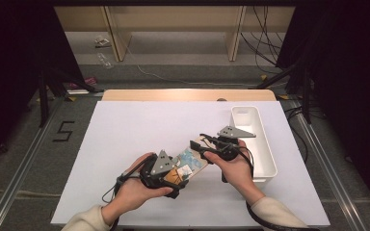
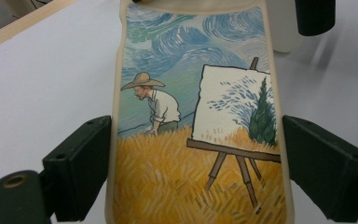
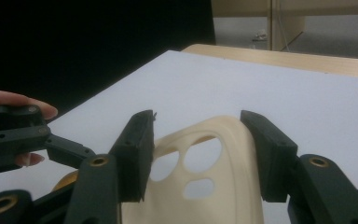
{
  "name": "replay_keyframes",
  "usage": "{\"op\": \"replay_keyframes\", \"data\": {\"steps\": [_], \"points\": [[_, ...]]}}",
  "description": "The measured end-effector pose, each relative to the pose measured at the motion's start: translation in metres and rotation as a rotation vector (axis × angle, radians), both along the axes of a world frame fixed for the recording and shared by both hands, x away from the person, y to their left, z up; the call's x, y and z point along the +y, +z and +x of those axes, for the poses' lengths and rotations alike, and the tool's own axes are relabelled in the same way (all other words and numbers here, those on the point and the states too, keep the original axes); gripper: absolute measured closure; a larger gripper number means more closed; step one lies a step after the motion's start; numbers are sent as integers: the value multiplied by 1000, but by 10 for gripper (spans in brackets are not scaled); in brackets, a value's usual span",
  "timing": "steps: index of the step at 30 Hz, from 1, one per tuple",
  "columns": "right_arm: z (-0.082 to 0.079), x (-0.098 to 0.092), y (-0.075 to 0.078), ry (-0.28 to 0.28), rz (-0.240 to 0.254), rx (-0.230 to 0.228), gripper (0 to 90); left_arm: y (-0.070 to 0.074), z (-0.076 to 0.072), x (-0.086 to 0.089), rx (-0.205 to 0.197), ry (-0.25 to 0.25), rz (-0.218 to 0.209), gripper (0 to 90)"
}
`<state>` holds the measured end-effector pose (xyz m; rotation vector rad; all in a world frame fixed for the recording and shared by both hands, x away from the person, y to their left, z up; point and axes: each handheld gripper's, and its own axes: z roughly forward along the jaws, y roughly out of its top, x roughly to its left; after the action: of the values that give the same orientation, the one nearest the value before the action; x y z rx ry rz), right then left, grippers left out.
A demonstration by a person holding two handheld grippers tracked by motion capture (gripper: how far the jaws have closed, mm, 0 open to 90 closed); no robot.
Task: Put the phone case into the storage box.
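While both hands hover low over the white counter (image 1: 125,125), the high view has the phone case (image 1: 189,162) stretched between them, the left tongs (image 1: 173,179) at its near end and the right tongs (image 1: 203,144) at its far end, with the white bin (image 1: 265,159) just beside the right hand, a likely drop-off. From the left gripper view, the painted back of the case lies face up between two wide-set jaws that hug its edges, apparently steadying it. From the right gripper view, the cream camera-hole end of the case curls upward between jaws partly closed around it, seemingly so the soft rim can be pinched; firm contact I can't confirm.
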<state>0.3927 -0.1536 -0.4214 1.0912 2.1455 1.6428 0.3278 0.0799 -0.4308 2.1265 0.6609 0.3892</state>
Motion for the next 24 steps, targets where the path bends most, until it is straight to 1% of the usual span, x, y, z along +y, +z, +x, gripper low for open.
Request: {"op": "replay_keyframes", "data": {"steps": [1,2,4,7,11,14,16,18,19,20,21,22,23,24], "points": [[0,0,1,1,3,2,508,0,0,0,0,0,0,115],[0,-1,2,6,20,4,544,-1,0,0,3,-3,17,115],[0,-3,4,20,45,1,598,-3,1,0,5,-6,19,114],[-2,-4,10,44,80,-16,665,-4,1,-1,5,-10,30,115],[-7,-2,18,90,120,-41,739,-5,1,-1,-5,-21,56,114],[-11,1,23,123,129,-51,773,-6,1,-2,-15,-26,69,113],[-14,3,28,138,137,-52,786,-6,2,-2,-22,-33,62,111],[-17,4,32,142,138,-62,791,-4,2,-2,-42,-38,58,107],[-18,4,34,147,140,-67,794,-3,2,-1,-53,-34,68,139],[-19,4,36,150,141,-69,798,-3,2,0,-55,-26,58,199],[-20,4,39,141,114,-90,798,-3,3,1,-47,-32,46,155],[-20,3,41,132,100,-114,798,-3,3,2,-43,-30,40,152],[-20,1,43,128,104,-123,798,-3,3,2,-43,-30,40,150],[-21,-1,46,123,97,-139,798,-4,4,3,-41,-20,31,150]]}}
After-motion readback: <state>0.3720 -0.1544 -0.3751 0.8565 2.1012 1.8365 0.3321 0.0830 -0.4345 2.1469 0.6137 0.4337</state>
